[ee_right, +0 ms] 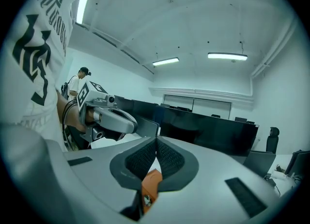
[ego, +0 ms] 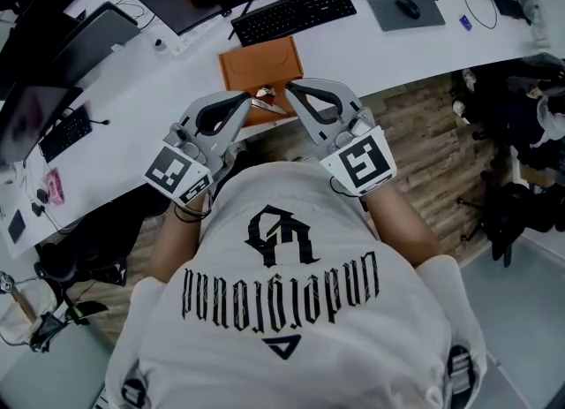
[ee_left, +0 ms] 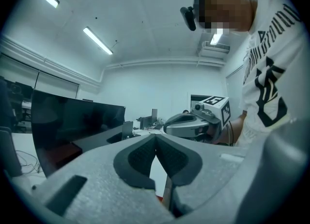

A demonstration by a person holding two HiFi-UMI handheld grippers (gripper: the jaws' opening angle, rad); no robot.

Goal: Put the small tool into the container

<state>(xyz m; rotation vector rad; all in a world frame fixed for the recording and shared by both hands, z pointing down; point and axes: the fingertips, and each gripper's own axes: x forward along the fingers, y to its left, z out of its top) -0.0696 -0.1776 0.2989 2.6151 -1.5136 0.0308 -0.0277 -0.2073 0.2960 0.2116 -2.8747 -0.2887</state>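
Left tongs [ego: 245,98]: pads closed together, nothing gripped. Right tongs [ego: 291,89]: likewise closed, empty. Small tool [ego: 267,98] lies between the two tips and just below them, apparently inside the near edge of the orange container [ego: 256,67] on the desk [ego: 397,54]. Placing step looks done; next, check the tool sits fully inside

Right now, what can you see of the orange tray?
The tray is a flat, shallow, orange-brown rectangle with a low rim. It lies at the near edge of the white desk, just before the keyboard, slightly askew. A small pale tool appears to lie in its near part. The shut left gripper and right gripper overlap its near edge from above; neither seems to touch it.
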